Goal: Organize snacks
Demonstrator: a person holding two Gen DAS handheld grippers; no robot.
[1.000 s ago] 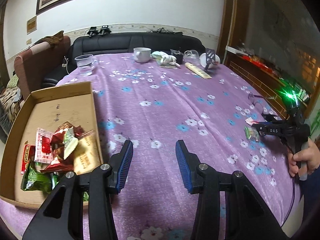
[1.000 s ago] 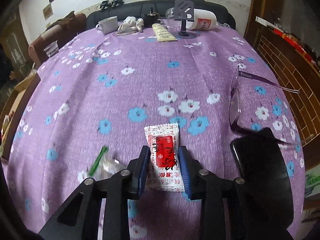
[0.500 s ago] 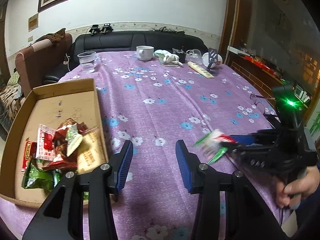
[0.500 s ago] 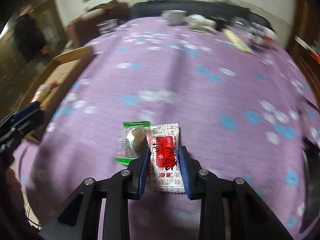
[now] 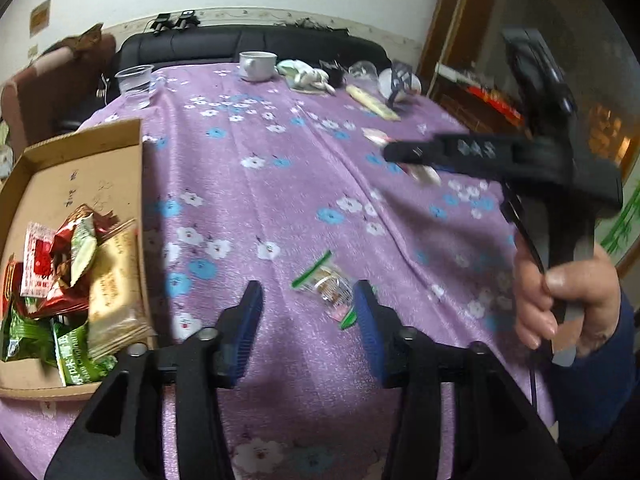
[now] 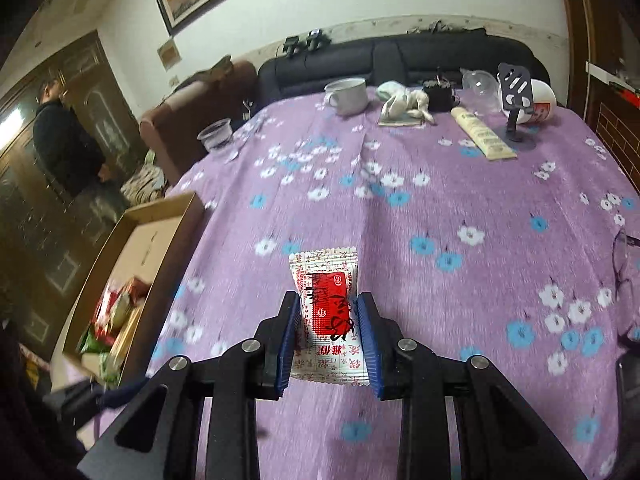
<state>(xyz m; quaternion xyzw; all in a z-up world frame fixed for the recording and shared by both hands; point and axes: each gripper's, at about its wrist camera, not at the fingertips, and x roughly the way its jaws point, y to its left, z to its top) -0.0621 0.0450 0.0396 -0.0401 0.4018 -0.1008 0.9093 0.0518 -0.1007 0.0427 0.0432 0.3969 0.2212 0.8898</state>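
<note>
My right gripper (image 6: 328,320) is shut on a red and white snack packet (image 6: 326,300) and holds it above the purple flowered tablecloth (image 6: 440,208). In the left wrist view the right gripper (image 5: 404,160) hangs over the table's right side, blurred, with a person's hand (image 5: 560,304) on its handle. A clear snack with green ends (image 5: 326,284) lies on the cloth just ahead of my left gripper (image 5: 308,320), close to its right finger (image 5: 366,320). The left jaws are opening and do not touch it. A cardboard box (image 5: 80,168) at the left holds several snack packets (image 5: 60,264).
At the table's far end stand a white mug (image 6: 348,94), a plastic cup (image 6: 216,136), a cloth bundle (image 6: 404,100), a tube (image 6: 482,132) and a phone stand (image 6: 516,96). Glasses (image 6: 624,264) lie at the right edge. A person (image 6: 64,136) stands far left by a sofa.
The right gripper has swung left and up with the red and white packet. The clear green-ended snack that travelled beside it now lies on the cloth before the left gripper, whose jaws have widened.
</note>
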